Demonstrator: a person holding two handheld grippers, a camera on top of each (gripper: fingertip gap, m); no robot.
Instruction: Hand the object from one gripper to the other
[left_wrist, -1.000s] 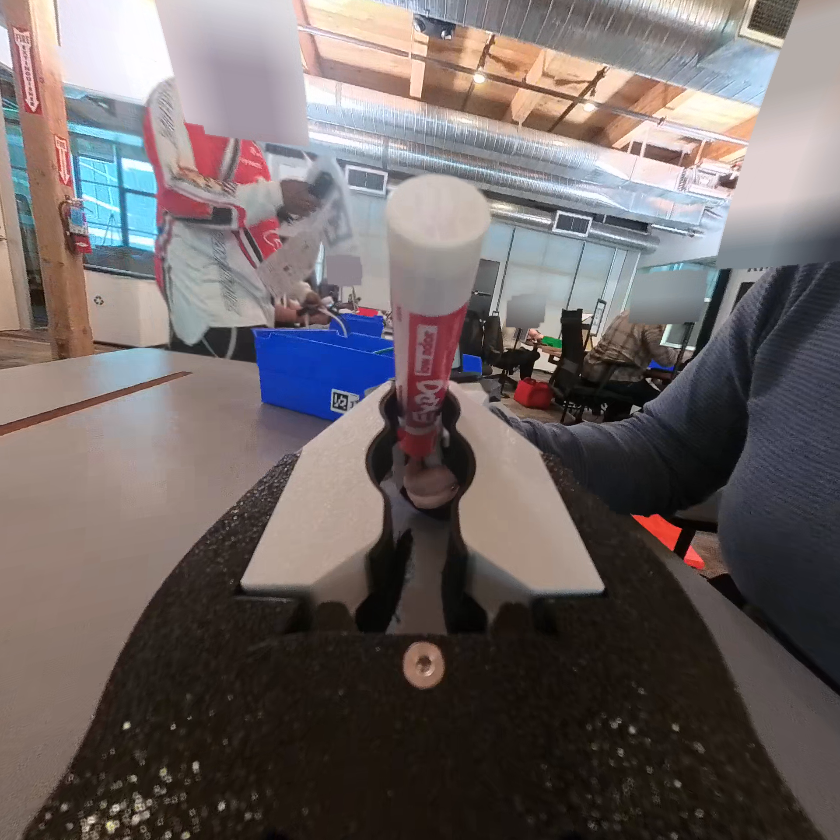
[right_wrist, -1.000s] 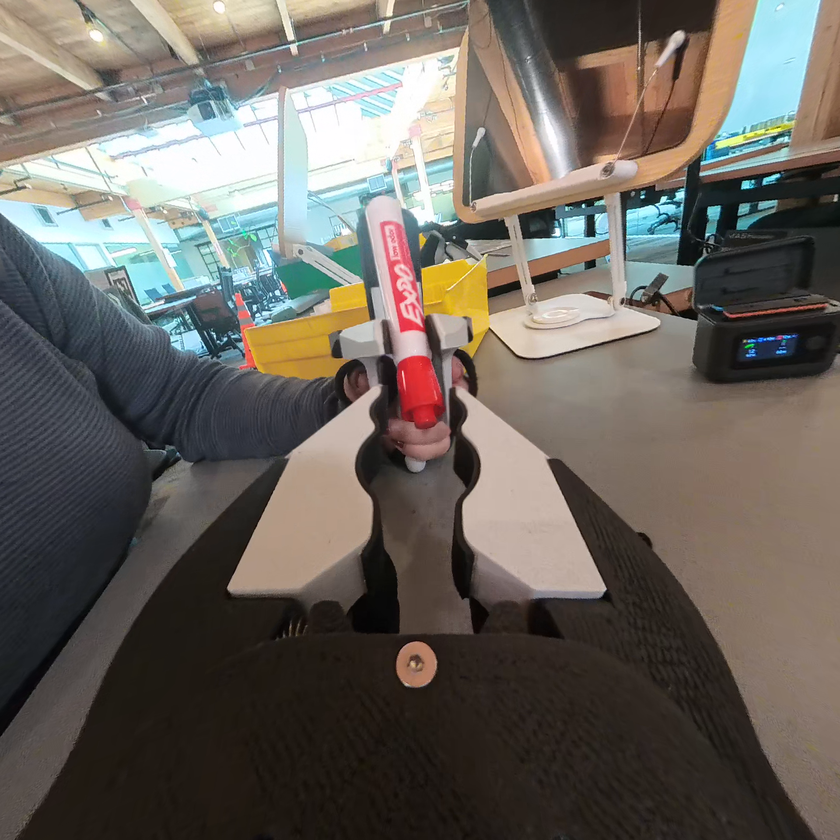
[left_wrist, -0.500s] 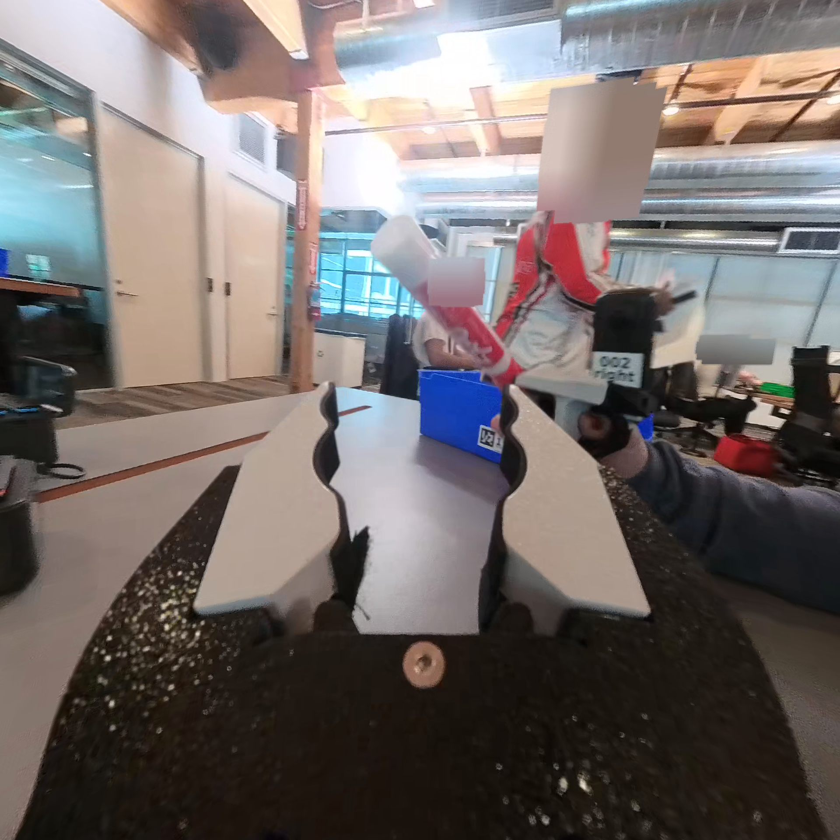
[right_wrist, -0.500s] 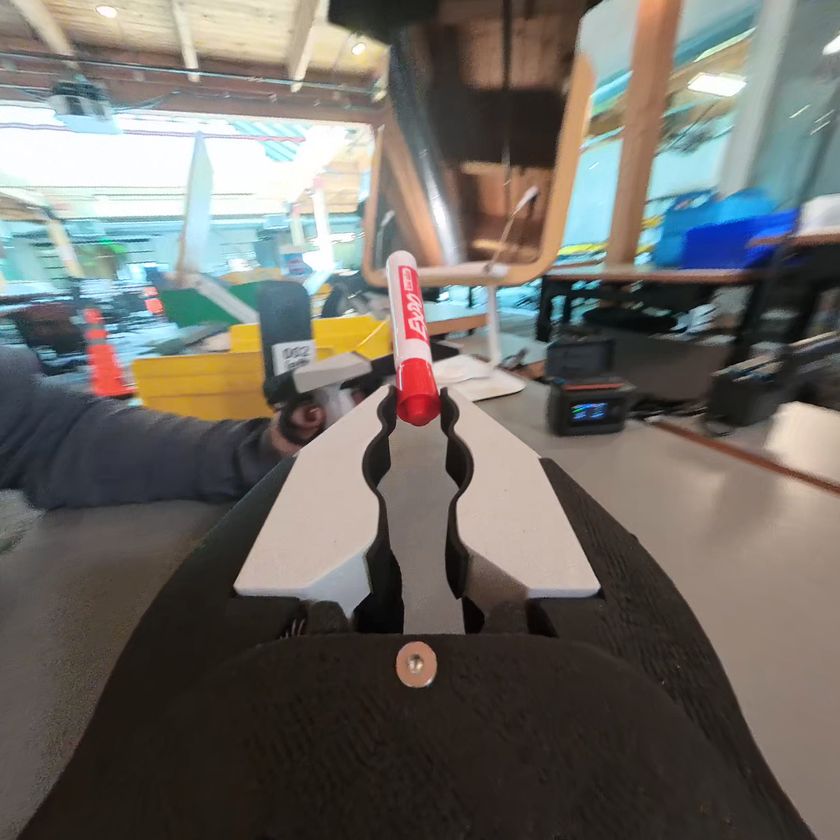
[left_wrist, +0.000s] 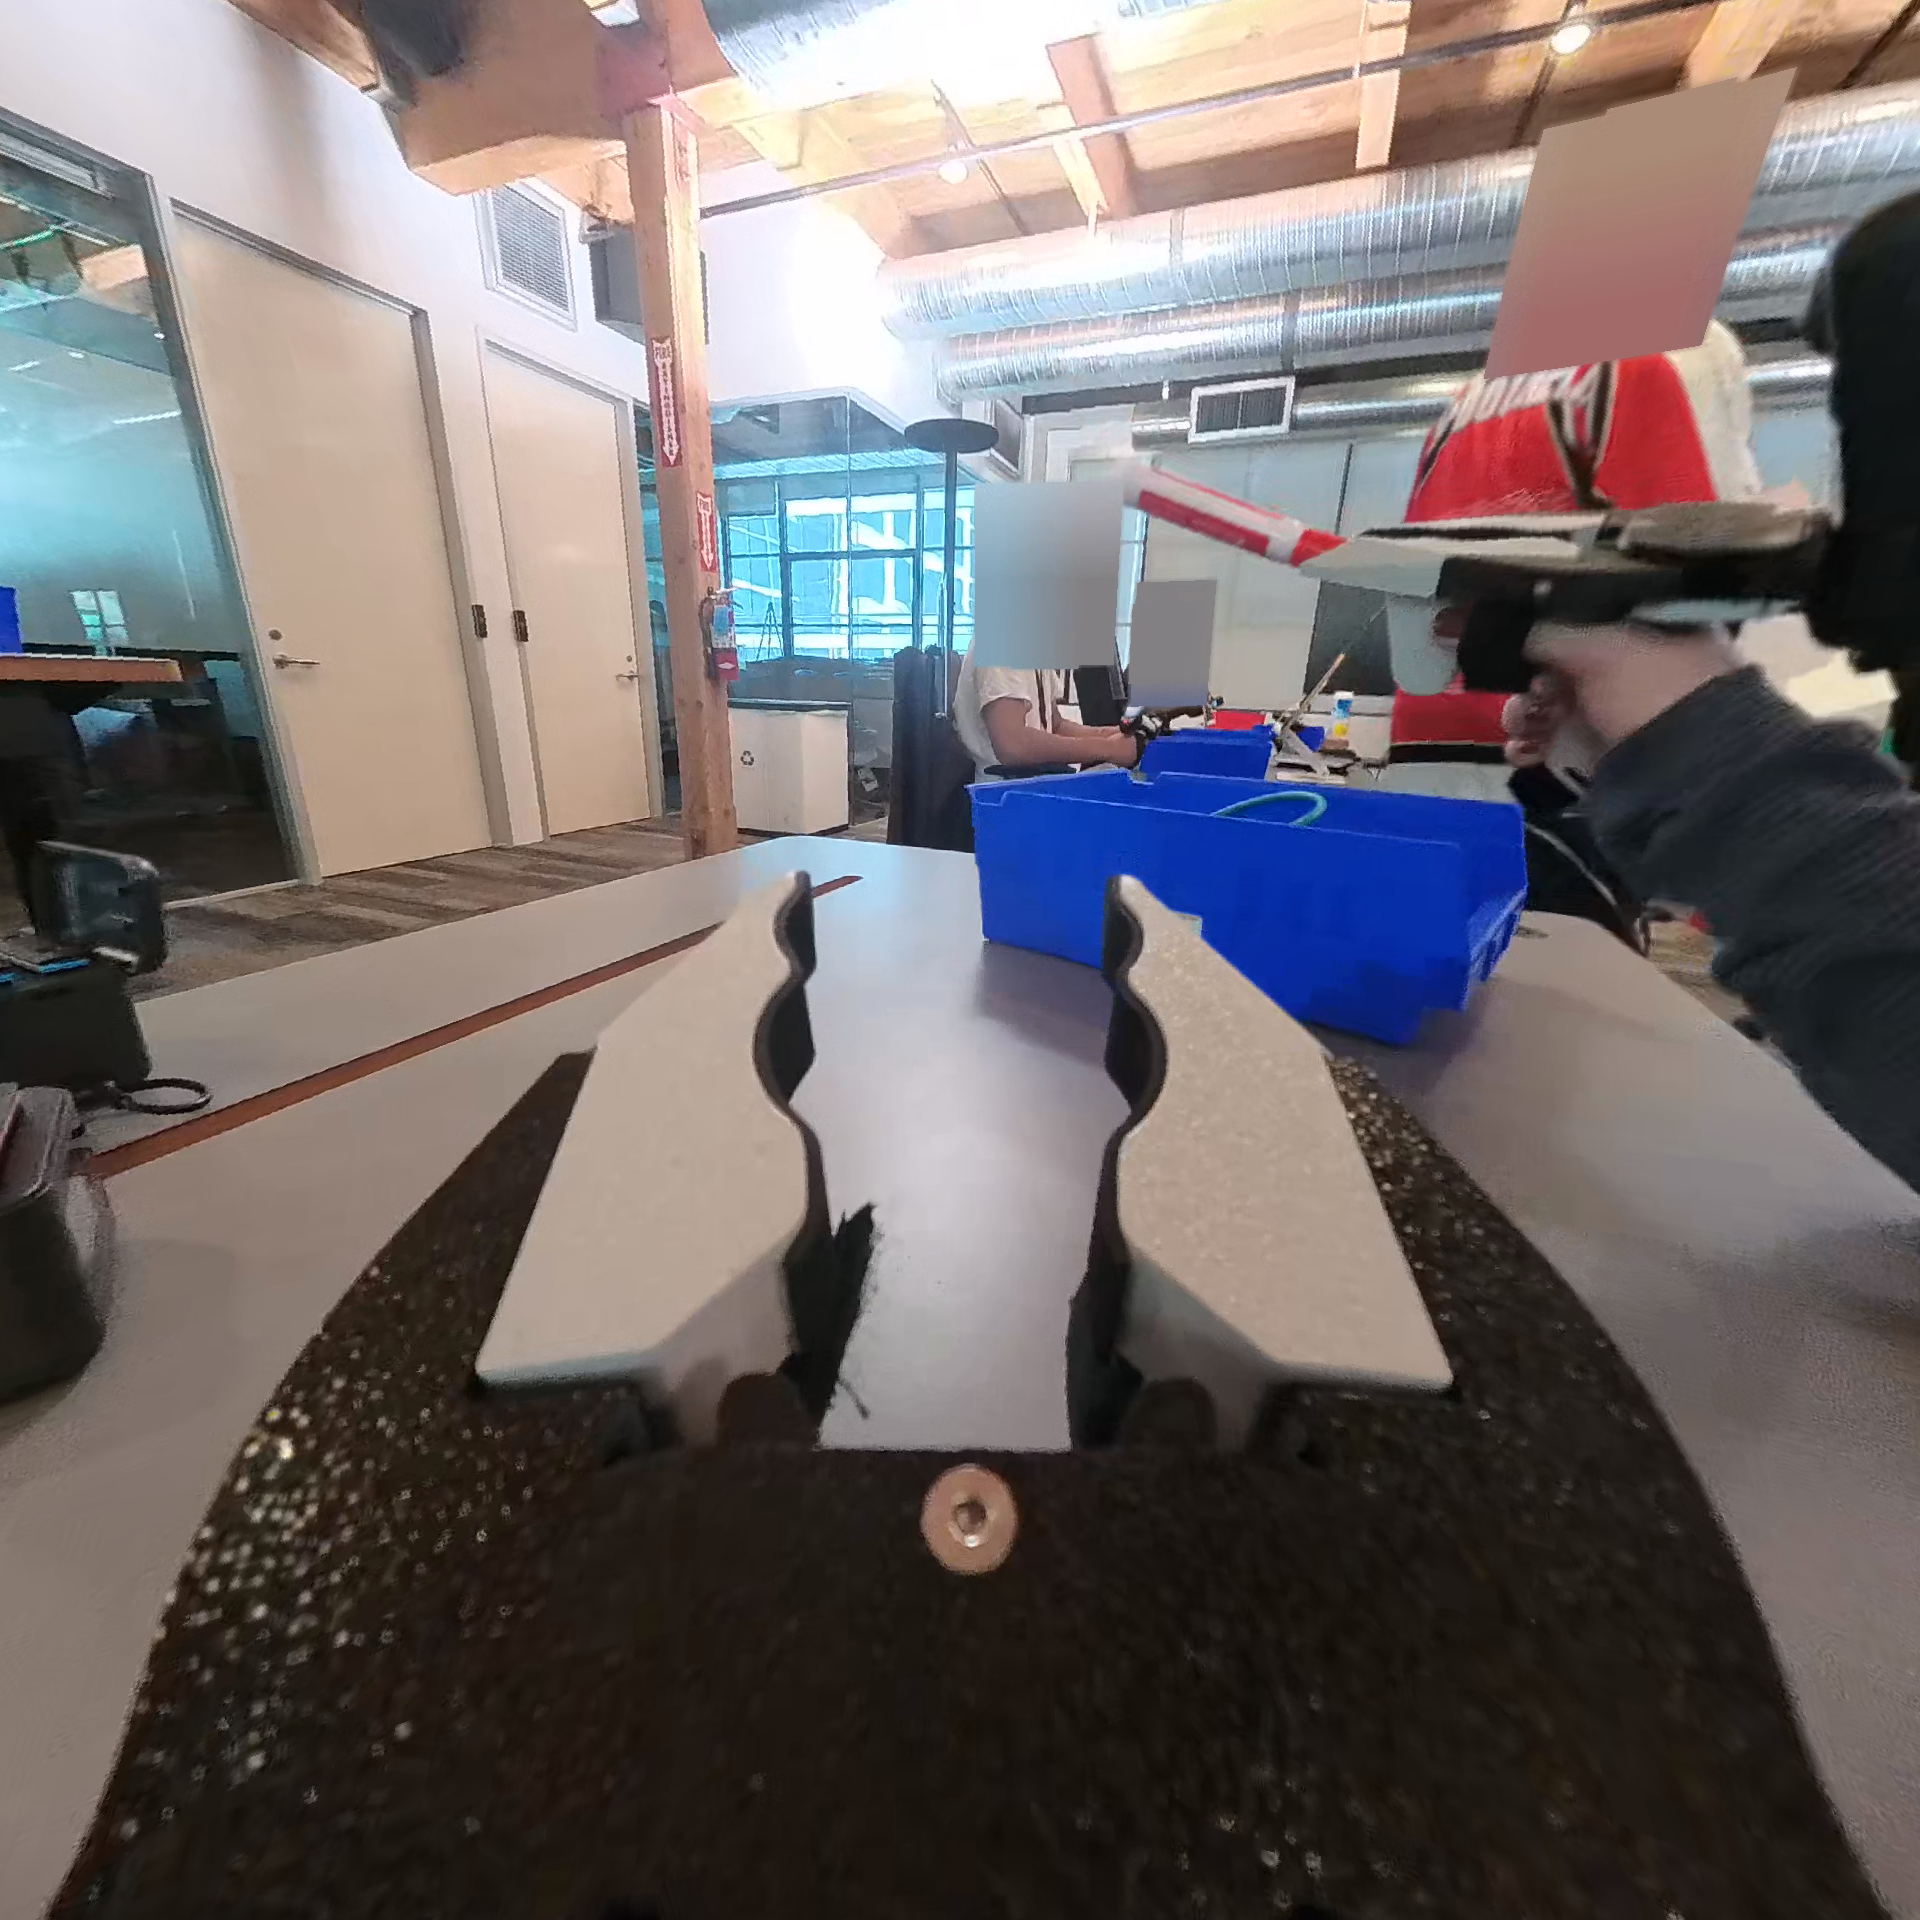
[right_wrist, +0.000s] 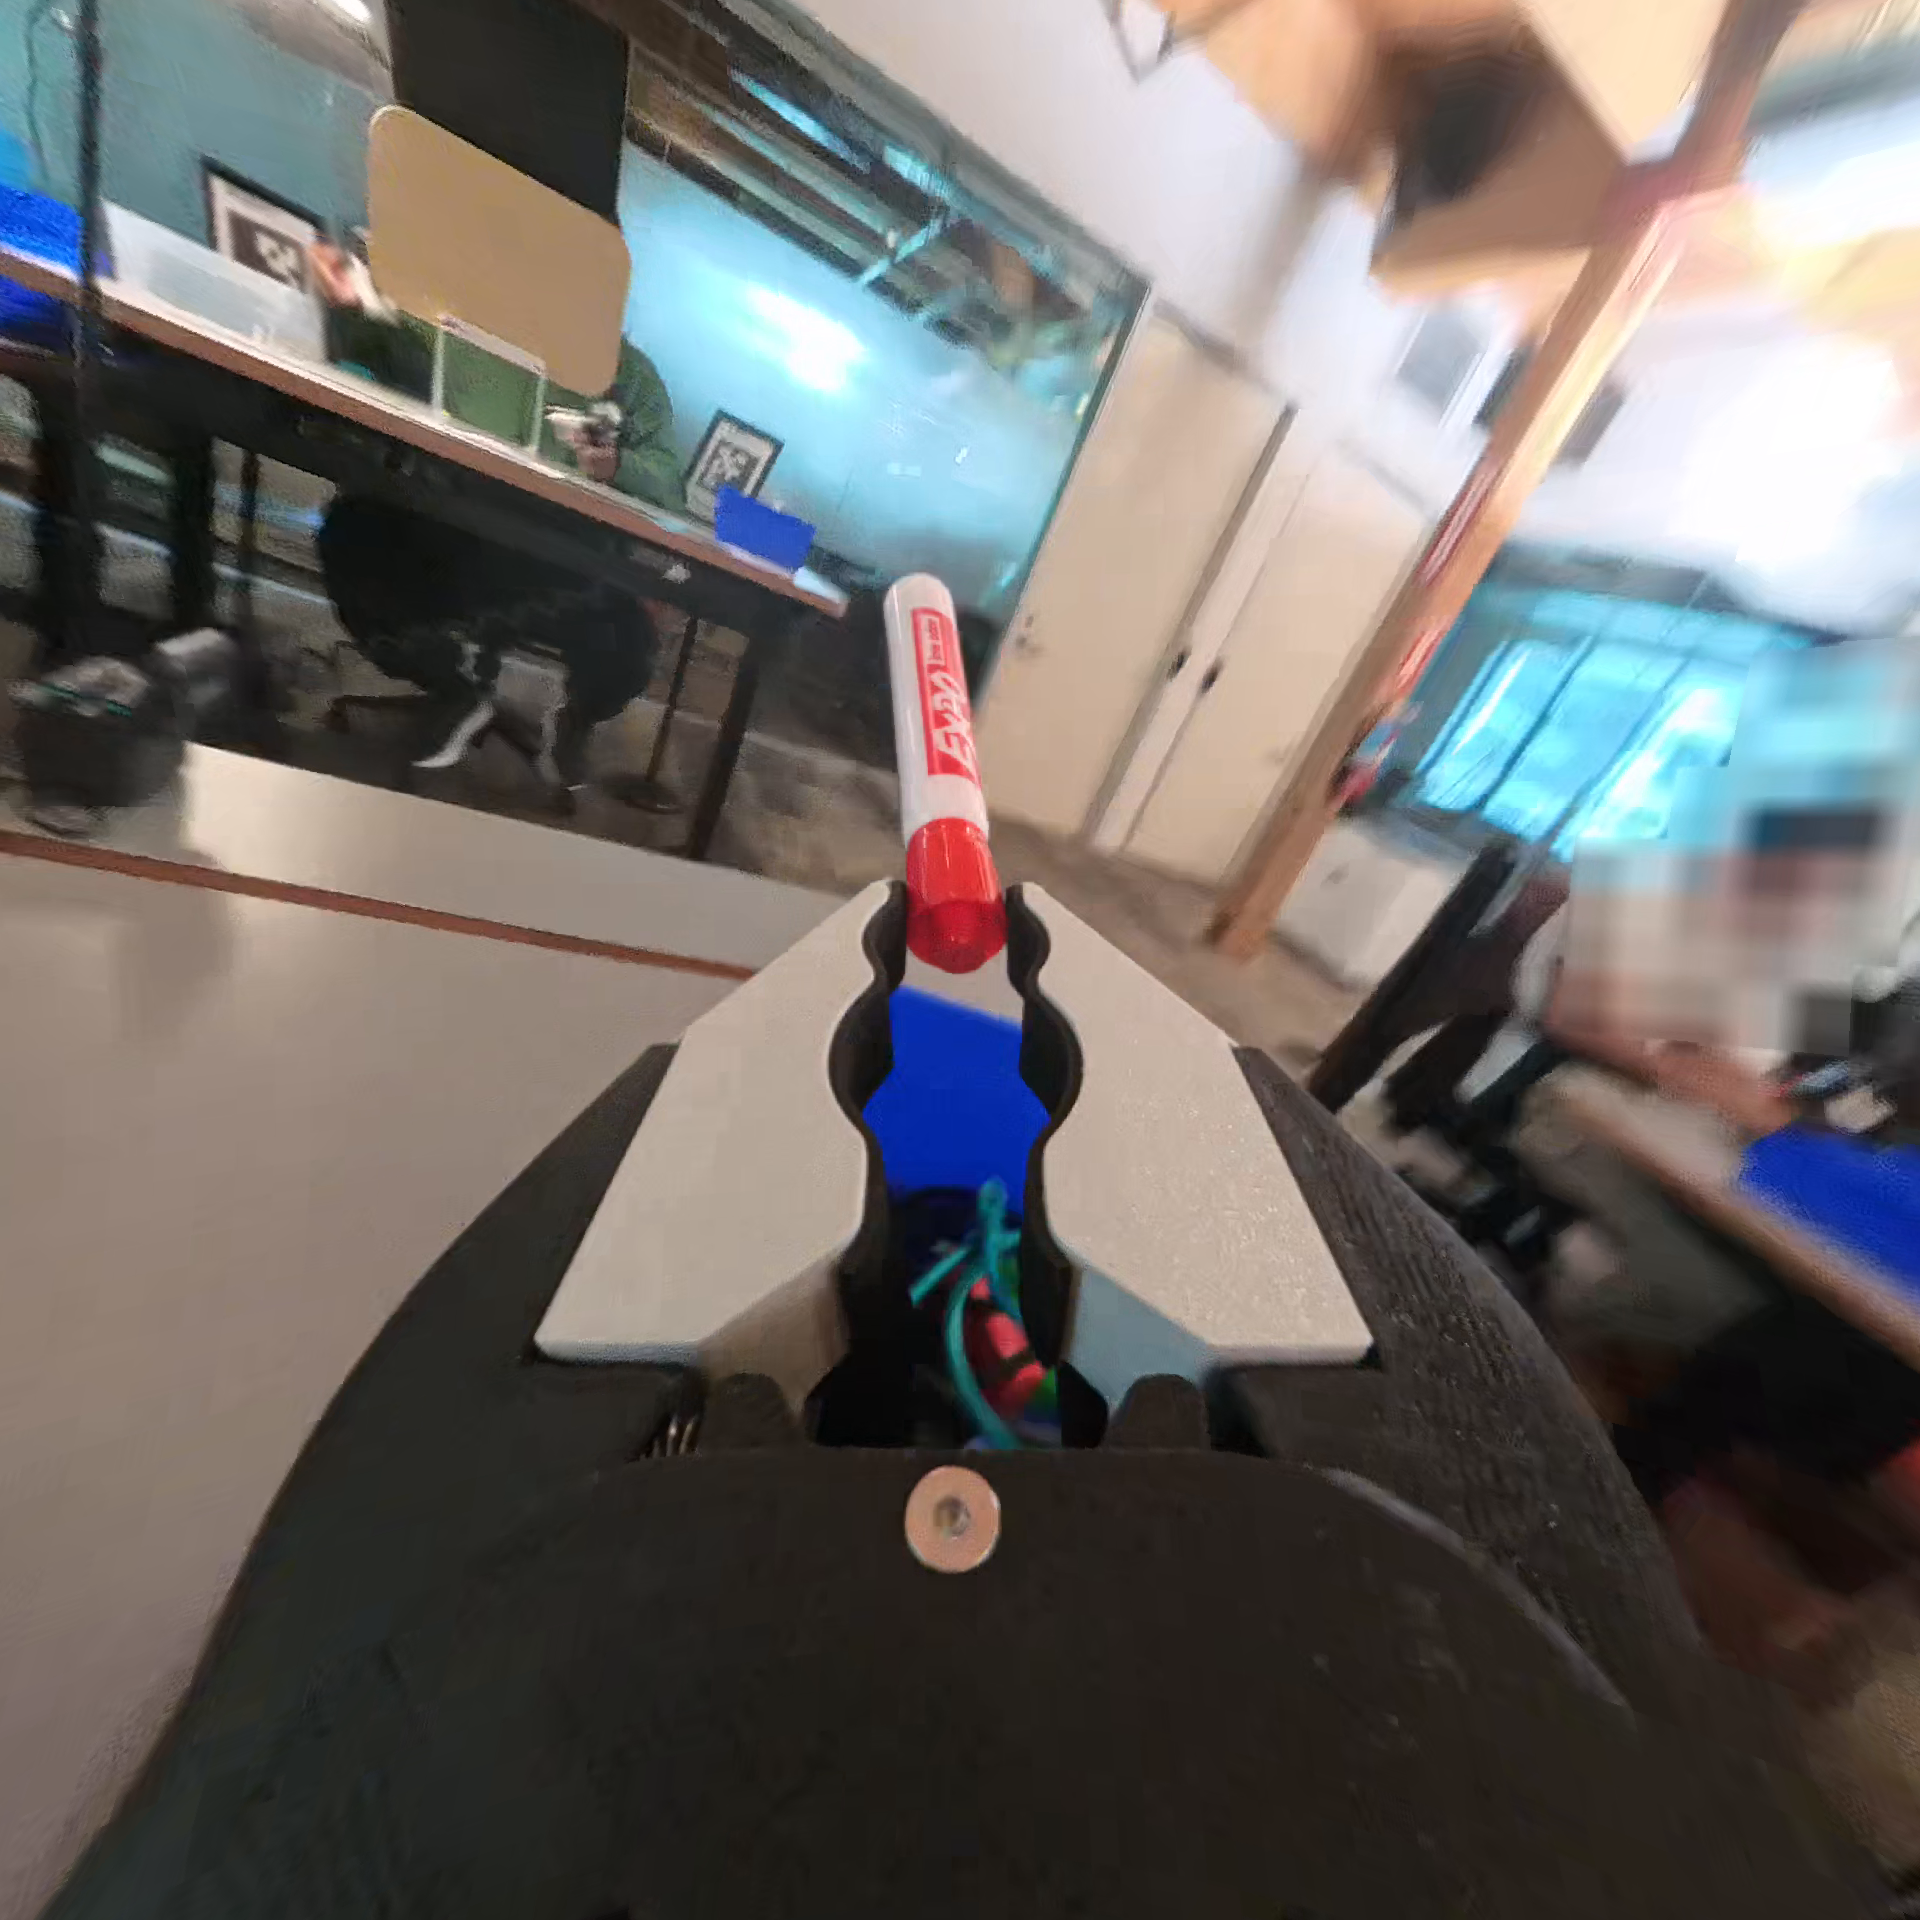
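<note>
A white marker with a red cap (right_wrist: 940, 774) stands up from my right gripper (right_wrist: 953, 920), which is shut on the cap at its fingertips. In the left wrist view the same marker (left_wrist: 1221, 512) sticks out to the left of the right gripper (left_wrist: 1382, 566), held high at the upper right above the blue bin. My left gripper (left_wrist: 956, 914) is open and empty, low over the grey table (left_wrist: 312, 1195).
A blue bin (left_wrist: 1247, 894) with a teal cord stands on the table ahead of my left gripper; it shows below my right gripper's fingers (right_wrist: 951, 1091). Black cases (left_wrist: 62, 1039) sit at the table's left edge. People sit and stand beyond.
The marker passed from my left gripper to my right. My left gripper opened and drew back. My right gripper carried the marker up and over the blue bin.
</note>
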